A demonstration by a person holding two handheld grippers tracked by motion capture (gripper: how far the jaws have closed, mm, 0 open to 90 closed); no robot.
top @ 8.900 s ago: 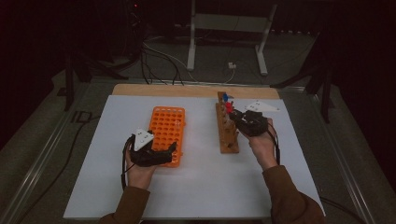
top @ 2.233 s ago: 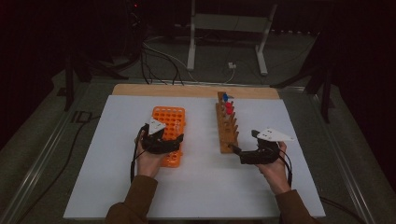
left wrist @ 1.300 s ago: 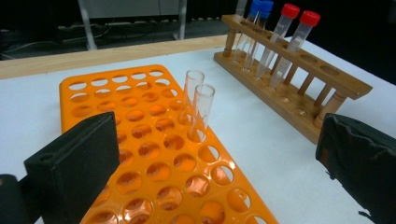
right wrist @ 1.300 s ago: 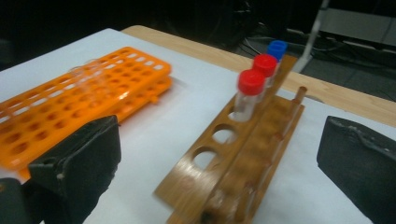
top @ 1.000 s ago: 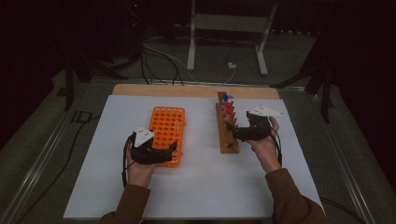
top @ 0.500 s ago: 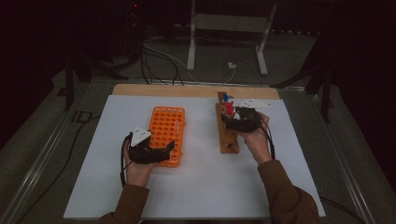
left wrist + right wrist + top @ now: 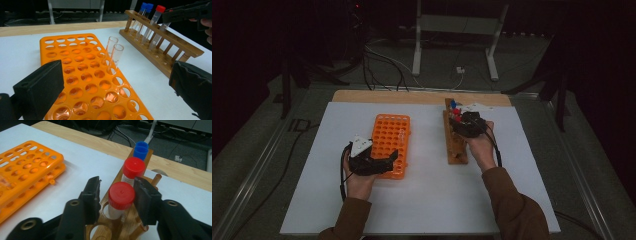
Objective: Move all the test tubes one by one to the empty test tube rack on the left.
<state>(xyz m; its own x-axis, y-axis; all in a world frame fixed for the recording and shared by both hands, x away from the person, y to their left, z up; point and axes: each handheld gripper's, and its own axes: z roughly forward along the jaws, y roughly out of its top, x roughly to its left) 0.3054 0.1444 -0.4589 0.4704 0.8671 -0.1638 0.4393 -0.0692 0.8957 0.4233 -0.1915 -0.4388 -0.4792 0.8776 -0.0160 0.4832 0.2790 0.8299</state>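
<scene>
A wooden tube rack (image 7: 457,147) stands right of centre, with two blue-capped tubes (image 7: 141,150) at its far end and two red-capped tubes behind them. My right gripper (image 7: 117,195) straddles the nearer red-capped tube (image 7: 121,193). Its jaws have just been closing; the right pad meets the cap and a small gap shows at the left pad. The orange rack (image 7: 389,142) holds two clear open tubes (image 7: 113,51). My left gripper (image 7: 384,161) hovers wide open over the orange rack's near right corner, nothing between its pads.
Both racks sit on a white sheet (image 7: 422,200) over a wooden table (image 7: 412,96). The right gripper (image 7: 172,15) reaches in over the wooden rack (image 7: 172,50) in the left gripper view. Cables and a metal stand (image 7: 452,45) lie on the floor beyond the table.
My right gripper has moved left over the wooden rack's far end and its jaws have narrowed around the red-capped tube. The left gripper has stayed put over the orange rack.
</scene>
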